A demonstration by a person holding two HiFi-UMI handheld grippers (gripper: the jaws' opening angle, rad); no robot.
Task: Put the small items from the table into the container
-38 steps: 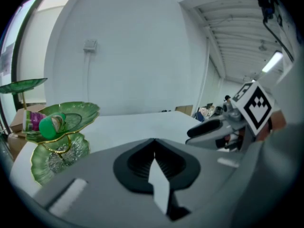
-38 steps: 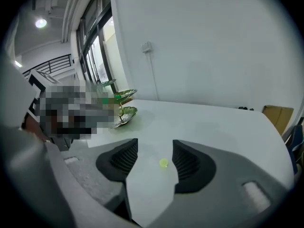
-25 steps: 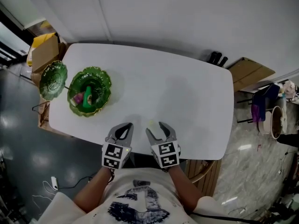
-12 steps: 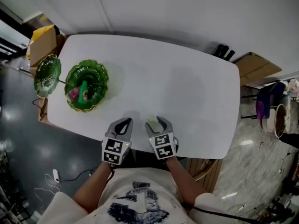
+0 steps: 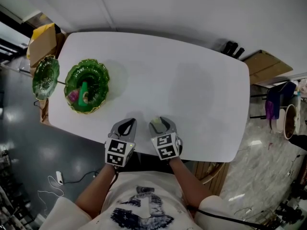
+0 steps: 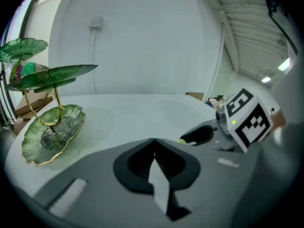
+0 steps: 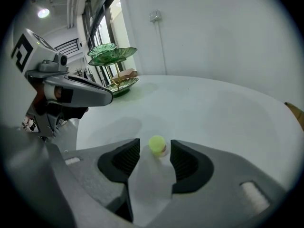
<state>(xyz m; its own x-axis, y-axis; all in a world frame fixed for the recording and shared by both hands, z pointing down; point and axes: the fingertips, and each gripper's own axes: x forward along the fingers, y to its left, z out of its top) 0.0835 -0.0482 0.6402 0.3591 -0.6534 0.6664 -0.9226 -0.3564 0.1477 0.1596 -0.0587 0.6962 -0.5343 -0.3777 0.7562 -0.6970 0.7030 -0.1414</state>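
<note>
- Your left gripper (image 5: 125,125) is closed tight with nothing in it.
- Your right gripper (image 5: 160,122) is closing around the small white bottle (image 7: 152,175), which stands at the table's (image 5: 168,75) near edge.

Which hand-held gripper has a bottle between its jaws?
The right hand-held gripper: a yellow-capped bottle stands between its closing jaws; the left hand-held gripper is shut, empty.

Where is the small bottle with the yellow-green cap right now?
The bottle stands between the right gripper's closing jaws in the right gripper view, near the white table's front edge, well right of the green tiered dish.
</note>
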